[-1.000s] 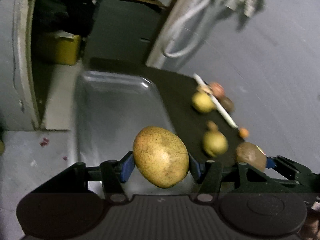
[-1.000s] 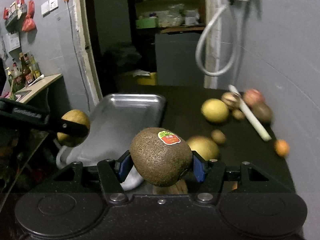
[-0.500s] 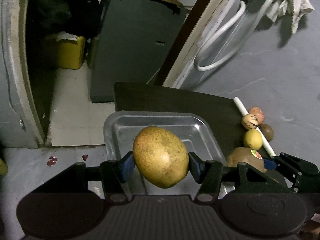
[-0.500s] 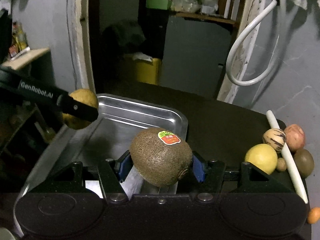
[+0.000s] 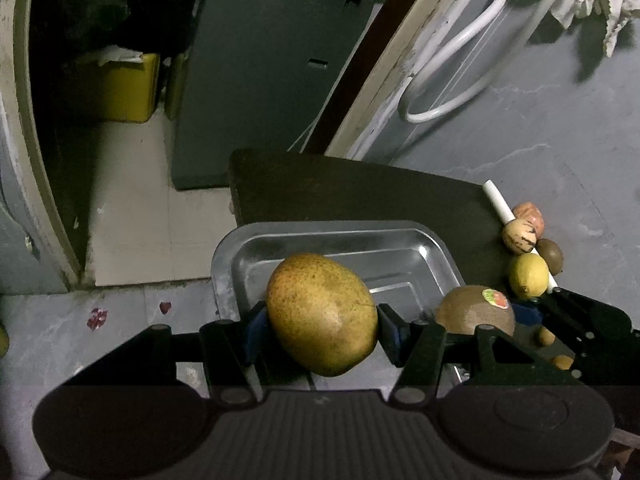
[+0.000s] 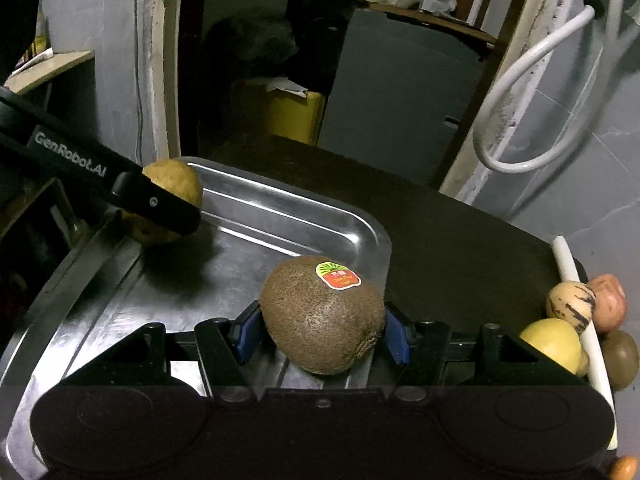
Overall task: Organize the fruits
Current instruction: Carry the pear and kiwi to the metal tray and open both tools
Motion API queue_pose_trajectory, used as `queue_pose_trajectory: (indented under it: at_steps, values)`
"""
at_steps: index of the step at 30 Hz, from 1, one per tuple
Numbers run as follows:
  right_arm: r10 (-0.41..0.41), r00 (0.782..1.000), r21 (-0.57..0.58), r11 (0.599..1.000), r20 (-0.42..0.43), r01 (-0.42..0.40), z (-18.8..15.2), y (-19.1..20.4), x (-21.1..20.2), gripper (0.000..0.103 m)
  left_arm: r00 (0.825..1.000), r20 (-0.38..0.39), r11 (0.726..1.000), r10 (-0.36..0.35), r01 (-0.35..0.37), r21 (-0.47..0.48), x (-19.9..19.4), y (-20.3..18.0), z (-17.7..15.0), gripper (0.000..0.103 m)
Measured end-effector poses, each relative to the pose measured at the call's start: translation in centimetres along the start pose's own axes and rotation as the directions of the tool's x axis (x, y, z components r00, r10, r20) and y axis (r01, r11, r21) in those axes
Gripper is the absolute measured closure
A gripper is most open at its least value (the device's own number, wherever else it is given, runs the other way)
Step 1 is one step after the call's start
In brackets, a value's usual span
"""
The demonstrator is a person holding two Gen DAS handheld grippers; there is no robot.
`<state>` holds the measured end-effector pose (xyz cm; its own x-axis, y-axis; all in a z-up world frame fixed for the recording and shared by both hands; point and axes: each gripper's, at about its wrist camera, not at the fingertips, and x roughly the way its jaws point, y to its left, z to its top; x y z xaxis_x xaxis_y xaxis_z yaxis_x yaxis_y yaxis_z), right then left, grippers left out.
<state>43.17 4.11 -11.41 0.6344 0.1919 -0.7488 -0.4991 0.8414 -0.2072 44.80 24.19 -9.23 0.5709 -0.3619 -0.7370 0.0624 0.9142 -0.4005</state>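
Note:
My left gripper (image 5: 322,330) is shut on a yellow-brown pear (image 5: 322,314) and holds it above the near part of the metal tray (image 5: 332,230). My right gripper (image 6: 322,330) is shut on a brown kiwi (image 6: 322,316) with a red and green sticker, held over the tray's (image 6: 304,212) right side. In the right wrist view the pear (image 6: 176,184) and the left gripper's finger (image 6: 120,188) are over the tray's left edge. In the left wrist view the kiwi (image 5: 474,312) is at the right.
The tray lies on a dark table (image 5: 360,192). Along the table's right edge by the grey wall lie a lemon (image 6: 552,344), a striped melon-like fruit (image 6: 570,300), a reddish fruit (image 6: 608,304), another kiwi (image 6: 620,356) and a white stick (image 6: 576,292). A yellow bin (image 6: 296,116) stands behind.
Both grippers have moved forward and down over the tray with their fruits still held. The loose fruits have slid toward the right edge of both views.

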Motion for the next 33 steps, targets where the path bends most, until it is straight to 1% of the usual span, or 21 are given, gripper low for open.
queue_pose_trajectory:
  at_steps: [6,10,13,16,19,21,22,24,25,27,30,33]
  values:
    - [0.000,1.000,-0.028,1.000,0.003,0.000,-0.1,0.5,0.5,0.040,1.000,-0.003,1.000,0.001,-0.001,-0.003,0.1,0.0,0.0,0.042]
    - [0.002,1.000,-0.031,1.000,-0.001,-0.002,-0.3,0.6,0.3,0.039,1.000,-0.004,1.000,-0.001,0.001,-0.026,-0.2,0.1,0.1,0.042]
    - [0.013,1.000,-0.047,0.999,0.004,-0.013,-0.8,0.8,-0.3,0.036,1.000,0.004,0.998,-0.015,0.016,-0.064,-0.6,0.4,0.1,0.040]
    - [0.014,1.000,-0.067,0.998,0.013,-0.013,-1.3,1.0,-1.1,0.034,1.000,0.007,0.998,-0.006,0.006,-0.068,-1.2,0.4,0.0,0.037]
    - [0.015,1.000,-0.042,0.999,0.027,-0.014,-1.5,1.0,-2.2,0.028,1.000,0.013,0.998,0.001,0.000,-0.068,-1.9,-0.1,-0.2,0.031]
    - [0.013,0.999,-0.021,1.000,0.040,-0.013,-1.7,0.9,-3.1,0.024,1.000,0.024,0.998,0.005,-0.003,-0.065,-2.6,-0.5,-0.4,0.022]
    - [0.011,0.999,-0.007,1.000,0.049,-0.011,-1.9,0.8,-3.7,0.022,0.999,0.031,0.998,0.008,-0.006,-0.062,-3.0,-0.7,-0.5,0.020]
    - [0.002,0.997,0.020,1.000,0.074,-0.004,-2.4,0.8,-5.2,0.015,0.999,0.049,0.998,0.019,-0.017,-0.056,-3.9,-1.3,-0.9,0.013]
    - [-0.002,0.996,0.036,0.999,0.084,-0.001,-2.7,0.6,-6.0,0.013,0.998,0.062,0.998,0.024,-0.020,-0.055,-4.4,-1.6,-1.2,0.011]
    - [-0.012,0.995,0.071,0.997,0.100,0.005,-3.4,0.3,-7.6,0.007,0.996,0.083,0.998,0.031,-0.027,-0.048,-5.2,-2.3,-1.8,0.003]
    - [-0.040,0.991,0.117,0.993,0.125,0.025,-5.0,-0.1,-10.5,0.004,0.993,0.113,1.000,0.031,-0.030,-0.004,-6.3,-3.8,-2.9,0.001]
    - [-0.078,0.987,0.163,0.985,0.137,0.055,-6.7,-0.4,-13.5,0.001,0.994,0.106,0.998,0.013,-0.020,0.065,-6.9,-5.6,-4.1,0.001]
